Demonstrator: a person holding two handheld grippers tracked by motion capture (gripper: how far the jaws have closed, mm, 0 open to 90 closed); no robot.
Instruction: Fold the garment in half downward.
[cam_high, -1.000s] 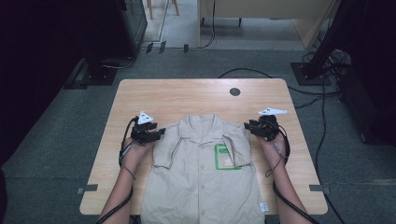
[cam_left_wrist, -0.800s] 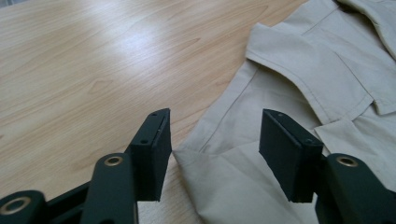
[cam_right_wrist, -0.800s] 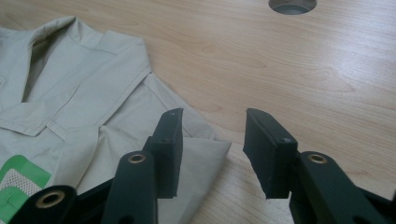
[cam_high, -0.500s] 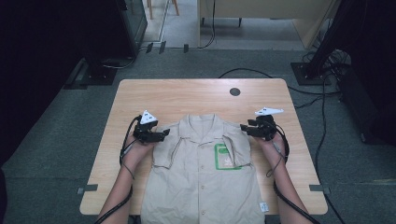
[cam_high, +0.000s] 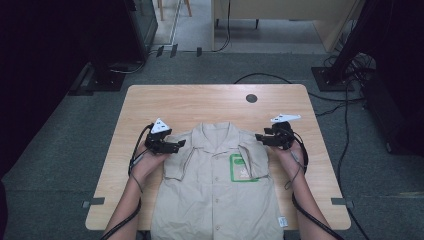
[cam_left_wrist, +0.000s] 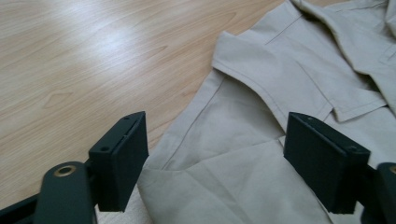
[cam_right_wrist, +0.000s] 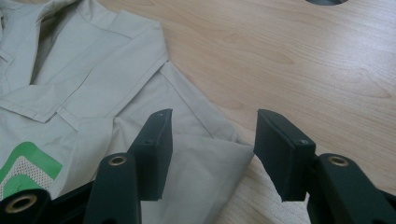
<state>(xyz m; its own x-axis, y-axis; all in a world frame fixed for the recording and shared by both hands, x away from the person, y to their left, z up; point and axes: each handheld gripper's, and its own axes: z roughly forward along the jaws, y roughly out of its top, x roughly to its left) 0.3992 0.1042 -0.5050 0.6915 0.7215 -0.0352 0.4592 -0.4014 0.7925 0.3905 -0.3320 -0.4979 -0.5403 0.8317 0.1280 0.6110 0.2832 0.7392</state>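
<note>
Beige short-sleeved shirt (cam_high: 220, 190) lies flat, front up, on the near half of the wooden table (cam_high: 200, 102), collar toward the far edge, green patch (cam_high: 241, 167) on the chest. Both sleeves are folded inward over the body: one fold (cam_left_wrist: 243, 186) under the left gripper (cam_high: 176, 144), the other (cam_right_wrist: 205, 172) under the right gripper (cam_high: 260, 137).

Change over the last second: both sets of jaws have just been opening. Left gripper (cam_left_wrist: 217, 163) now stands wide apart, sleeve cloth lying loose below and between the jaws, nothing pinched. Right gripper (cam_right_wrist: 212, 154) is apart as well, less widely; the folded sleeve corner sits in the gap without contact, though the lowest part of the near jaw is cut off by the frame, so a light brush there cannot be ruled out.

Compared with the earlier high view, the hands sit in nearly the same places at the shoulders, and the sleeves lie as they did.

Reading: sleeve folds appear released and holding by themselves. Sleeve step judged complete; lower half of the shirt remains unfolded, hem at the near table edge
</note>
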